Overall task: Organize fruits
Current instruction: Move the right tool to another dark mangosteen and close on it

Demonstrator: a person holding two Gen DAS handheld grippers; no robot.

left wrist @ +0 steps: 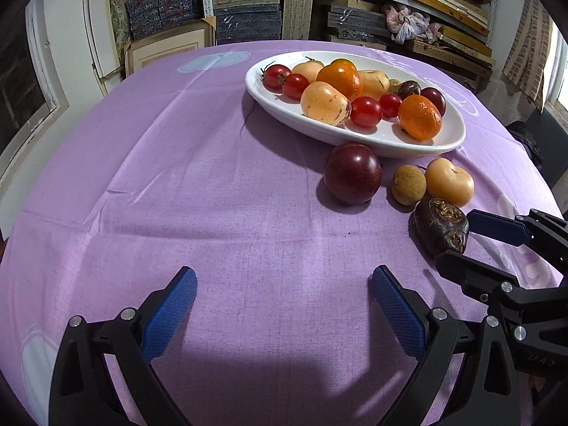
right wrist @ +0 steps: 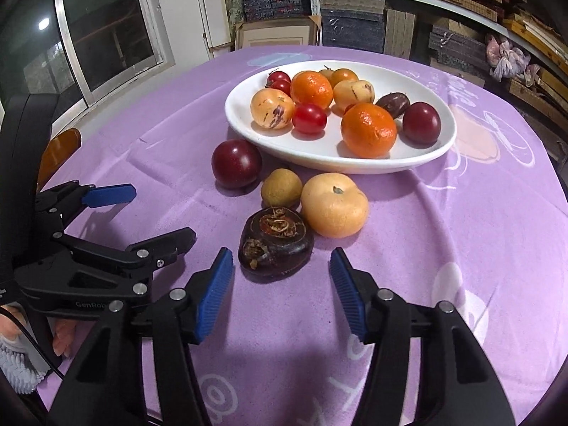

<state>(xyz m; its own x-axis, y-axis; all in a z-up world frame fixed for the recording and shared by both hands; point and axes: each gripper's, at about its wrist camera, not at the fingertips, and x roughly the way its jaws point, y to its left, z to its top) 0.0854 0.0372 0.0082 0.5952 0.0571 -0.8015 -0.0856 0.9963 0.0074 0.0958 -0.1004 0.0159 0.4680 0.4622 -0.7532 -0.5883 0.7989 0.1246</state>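
Purple cloth (left wrist: 177, 177) over the table, and at the far side sits a white oval dish (right wrist: 248, 127) already loaded with oranges, cherry tomatoes, pale speckled melons and dark plums. Behind it, shelves (left wrist: 319, 0) crammed with boxes.

Four pieces lie loose on the cloth, near the dish's front rim: a dark red plum (right wrist: 236, 163) on the left, a small brown longan (right wrist: 281, 188) beside it, a pale yellow fruit (right wrist: 333, 206) to the right, and nearest of all a dark water chestnut (right wrist: 276, 241), touching or all but touching the longan and the yellow fruit behind it.

The right gripper (right wrist: 282, 291) points down at that chestnut, jaws partly open with nothing gripped. The chestnut sits just beyond the blue pads, lined up with the gap and slightly toward the left pad; whether the tips touch it, I cannot tell. The yellow fruit crowds in close on the far right.

The left gripper (left wrist: 284, 305) hangs over bare cloth on the left, jaws wide apart, empty, the plum well ahead of it.
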